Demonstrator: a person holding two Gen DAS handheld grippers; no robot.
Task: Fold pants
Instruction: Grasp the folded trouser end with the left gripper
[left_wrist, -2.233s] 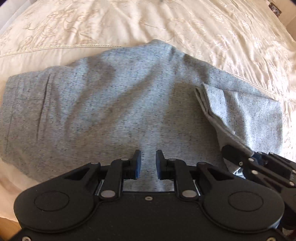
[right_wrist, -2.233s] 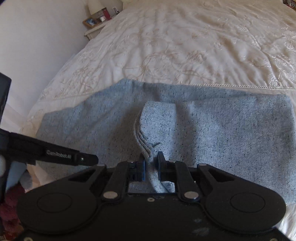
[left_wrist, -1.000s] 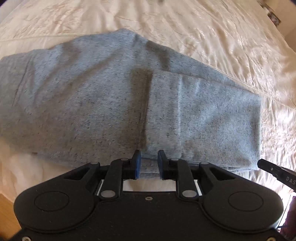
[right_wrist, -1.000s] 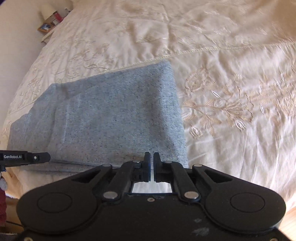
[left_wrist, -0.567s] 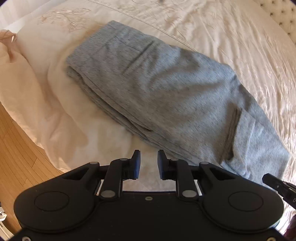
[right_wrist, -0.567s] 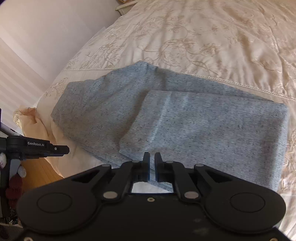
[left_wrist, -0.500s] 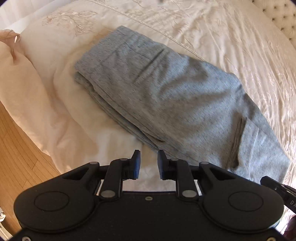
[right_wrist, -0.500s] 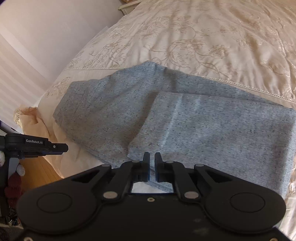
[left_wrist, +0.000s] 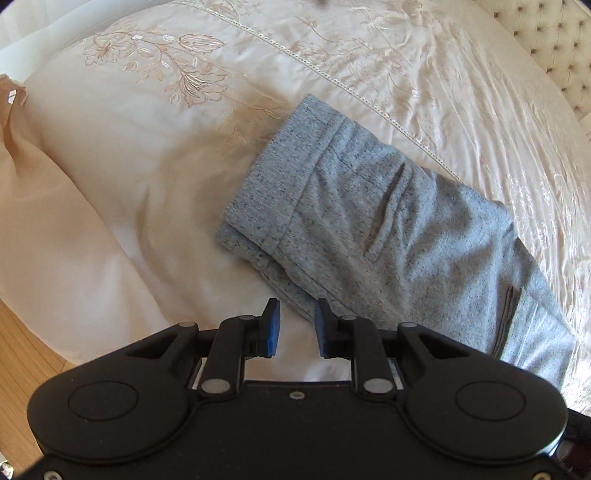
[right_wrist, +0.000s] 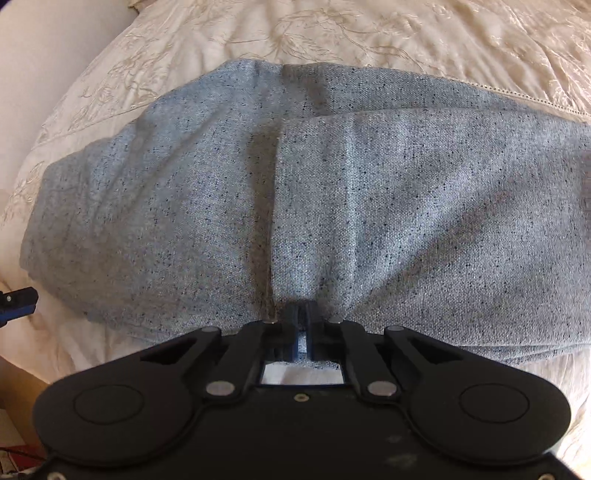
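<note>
On the bed, over a cream bedspread (left_wrist: 122, 155) embroidered with flowers, the grey speckled sweatpants (left_wrist: 373, 229) lie partly folded near the mattress edge, one leg end doubled back over the rest so that its cuff edge makes a line across the fabric in the right wrist view. In the left wrist view the waistband end lies toward the upper left, its layers stacked and a pocket slit showing along the side. The left hand-held gripper (left_wrist: 294, 325) hovers just off the near edge of the sweatpants with its blue pads apart and nothing between them; bare bedspread shows in the gap. The right hand-held gripper (right_wrist: 303, 317) is down at the near edge of the sweatpants (right_wrist: 332, 206), right beside the doubled-back cuff edge, its jaws closing with only a narrow slit left between them; a sliver of grey fabric shows in the slit, but whether the pads pinch it cannot be told. Wooden floor (left_wrist: 22, 354) shows beyond the bed's corner at the lower left.
</note>
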